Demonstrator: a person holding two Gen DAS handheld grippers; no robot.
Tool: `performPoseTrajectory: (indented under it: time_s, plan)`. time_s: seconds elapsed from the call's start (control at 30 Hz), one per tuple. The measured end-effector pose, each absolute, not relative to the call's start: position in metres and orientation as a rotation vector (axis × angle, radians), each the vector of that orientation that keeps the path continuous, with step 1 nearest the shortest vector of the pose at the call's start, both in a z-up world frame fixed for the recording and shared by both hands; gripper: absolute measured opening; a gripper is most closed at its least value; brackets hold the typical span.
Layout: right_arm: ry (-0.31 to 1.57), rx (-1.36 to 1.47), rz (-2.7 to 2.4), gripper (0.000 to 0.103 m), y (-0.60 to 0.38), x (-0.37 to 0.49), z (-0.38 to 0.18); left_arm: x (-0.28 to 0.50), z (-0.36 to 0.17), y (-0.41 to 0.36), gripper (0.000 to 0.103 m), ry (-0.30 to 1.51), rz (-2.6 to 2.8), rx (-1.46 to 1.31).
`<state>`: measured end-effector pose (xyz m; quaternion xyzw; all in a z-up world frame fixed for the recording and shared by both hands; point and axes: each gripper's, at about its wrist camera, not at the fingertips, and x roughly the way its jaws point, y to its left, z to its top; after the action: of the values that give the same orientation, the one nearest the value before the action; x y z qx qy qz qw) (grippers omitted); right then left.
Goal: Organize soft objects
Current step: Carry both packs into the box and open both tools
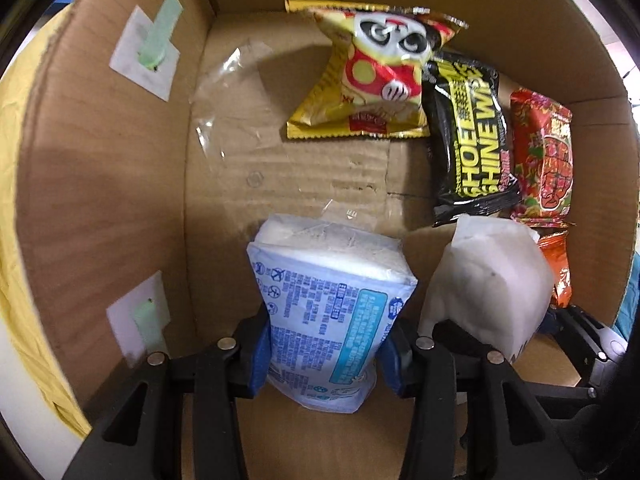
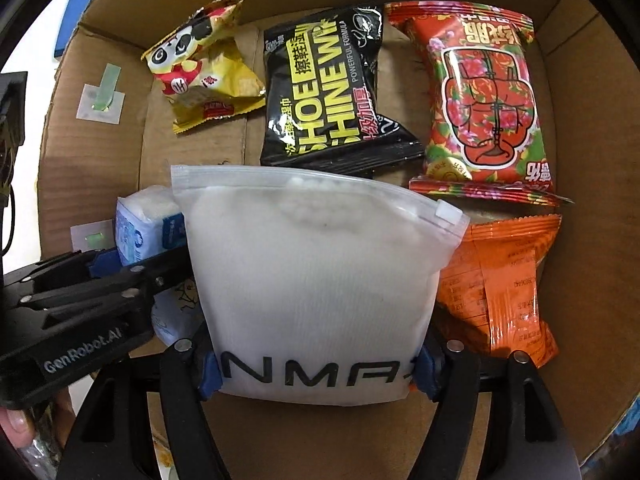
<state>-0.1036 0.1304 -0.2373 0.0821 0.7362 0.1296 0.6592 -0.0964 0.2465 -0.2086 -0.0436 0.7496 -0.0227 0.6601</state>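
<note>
While the left gripper [image 1: 326, 354] clamps a blue-printed tissue pack [image 1: 324, 316] low inside the cardboard box [image 1: 100, 184], three crinkly foil packets lie on its corrugated floor. Right wrist view: right gripper [image 2: 316, 372] grips one frosted white zip pouch [image 2: 312, 276]; four packets lie around it, including the shoe shine wipes [image 2: 332, 92].

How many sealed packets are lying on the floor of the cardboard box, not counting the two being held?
4: panda snack packet at the back, black shoe shine wipes beside it, red floral packet, orange packet nearest. Others may hide behind the held white zip pouch.
</note>
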Motion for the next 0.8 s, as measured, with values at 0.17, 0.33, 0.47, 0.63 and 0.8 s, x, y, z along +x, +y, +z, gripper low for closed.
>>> performPoseTrajectory:
  time_s: [0.17, 0.33, 0.47, 0.63, 0.8]
  plan:
    - [1.673, 0.154, 0.290, 0.077, 0.142, -0.103, -0.247, -0.103, -0.213, 0.243, 0.044, 1.693, -0.051, -0.089]
    - [1.679, 0.120, 0.282, 0.079, 0.150, -0.101, -0.247, -0.101, -0.216, 0.251, 0.049, 1.707, -0.040, -0.093]
    - [1.682, 0.113, 0.289, 0.082, 0.156, -0.102, -0.235, -0.101, -0.207, 0.248, 0.052, 1.706, -0.035, -0.081]
    - [1.663, 0.104, 0.292, 0.084, 0.155, -0.102, -0.220, -0.105, -0.191, 0.245, 0.061, 1.683, -0.034, -0.084]
    - [1.625, 0.110, 0.288, 0.092, 0.146, -0.100, -0.195, -0.111, -0.162, 0.241, 0.075, 1.617, -0.031, -0.089]
